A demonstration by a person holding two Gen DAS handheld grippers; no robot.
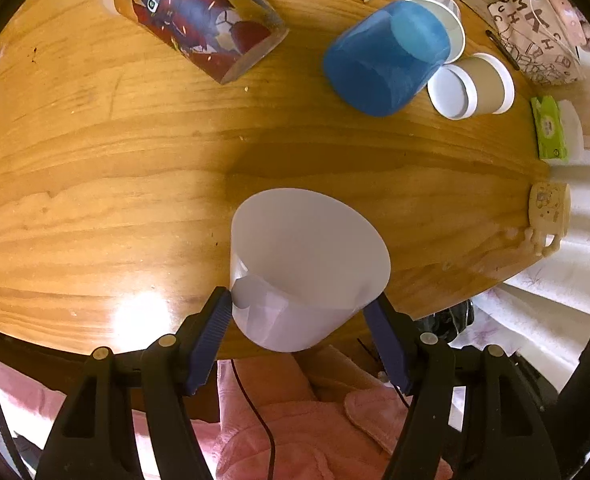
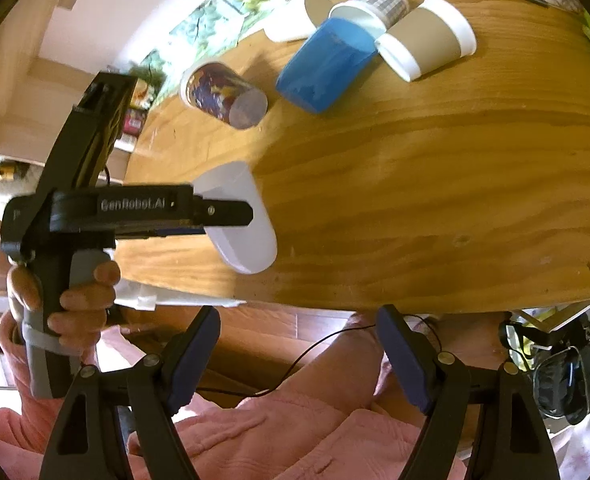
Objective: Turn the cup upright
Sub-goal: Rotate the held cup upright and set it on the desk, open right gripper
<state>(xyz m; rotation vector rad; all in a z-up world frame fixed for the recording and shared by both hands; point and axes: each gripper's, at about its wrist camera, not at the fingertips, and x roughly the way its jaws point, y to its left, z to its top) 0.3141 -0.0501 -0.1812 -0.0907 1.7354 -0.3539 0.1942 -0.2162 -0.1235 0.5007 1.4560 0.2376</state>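
Note:
A white translucent cup [image 1: 307, 264] lies tilted at the near edge of the wooden table [image 1: 135, 152]. My left gripper [image 1: 301, 306] is shut on it, one blue finger on each side. The right wrist view shows the same cup [image 2: 241, 224] held on its side by the left gripper [image 2: 231, 216], a little above the table edge. My right gripper [image 2: 299, 320] is open and empty, off the table's near edge, over a pink garment.
Several other cups lie on their sides at the far part of the table: a printed cup [image 1: 199, 20], a blue cup [image 1: 387, 60], a brown paper cup [image 1: 475, 86]. A green packet [image 1: 551, 128] and a small figurine mug [image 1: 549, 216] sit at the right edge.

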